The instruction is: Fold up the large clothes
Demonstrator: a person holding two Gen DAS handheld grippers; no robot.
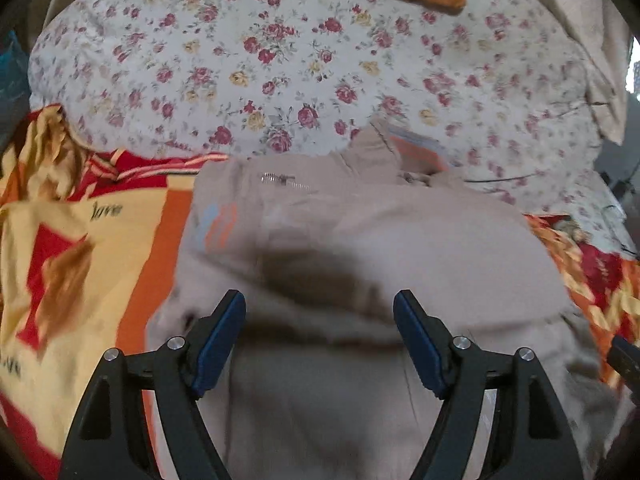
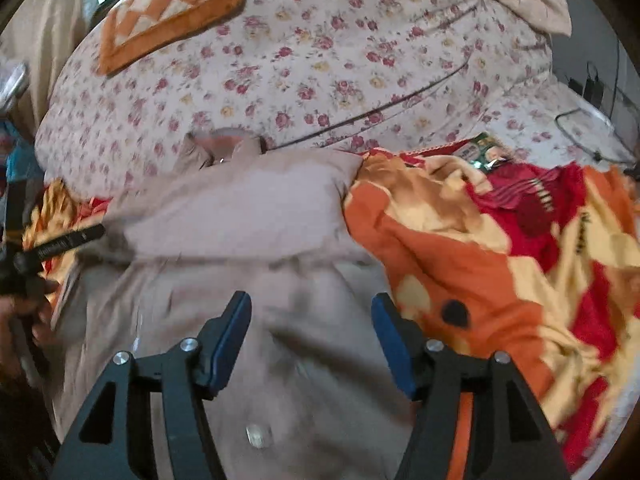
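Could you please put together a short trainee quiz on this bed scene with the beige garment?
1. True or false: the left gripper is shut on the beige zippered fabric garment.
2. What does the garment lie on? A) a bare wooden floor B) an orange, red and yellow patterned blanket C) a glass table
3. Fill in: behind the garment lies a white quilt printed with ____.

Key
1. False: both the left gripper and the right gripper hover open above the garment.
2. B
3. flowers
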